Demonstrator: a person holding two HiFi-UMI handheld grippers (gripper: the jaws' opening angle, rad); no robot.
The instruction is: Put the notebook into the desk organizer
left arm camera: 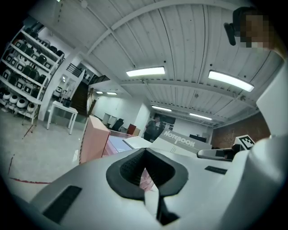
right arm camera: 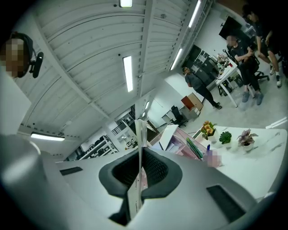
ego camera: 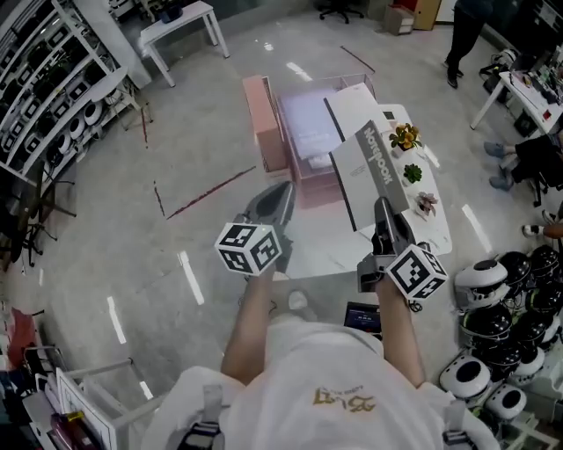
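The right tongs (ego camera: 384, 207) are clamped shut on the near edge of the notebook (ego camera: 374, 171). In the right gripper view the thin book stands edge-on between the dark pads (right arm camera: 155, 168). The grey cover with its white lettering slants away from the person. It is raised above the counter (ego camera: 327, 255), and its far end overlaps the right side of the desk organizer (ego camera: 303, 132) in the head view, so the notebook is not inside it.

The left tongs (ego camera: 283, 192) sit just left of the notebook, drawn together to a point with nothing between them.

The organizer is a pink, partly see-through box at the far side of the white counter, with pale sheets lying in it. 3 small potted plants line the counter's right edge:
- A yellow-flowered one (ego camera: 405, 137) is farthest.
- A green one (ego camera: 413, 173) is in the middle.
- A pinkish one (ego camera: 427, 204) is nearest.

Around the counter lies a glossy grey floor (ego camera: 132, 228) that mirrors the ceiling lights and is marked with thin red lines (ego camera: 211, 193). Tall shelving racks (ego camera: 53, 88) fill the far left, and a small white table (ego camera: 180, 26) stands beyond them. White helmets (ego camera: 501, 325) are heaped at the near right. A person (ego camera: 462, 35) stands at the far right beside another desk.
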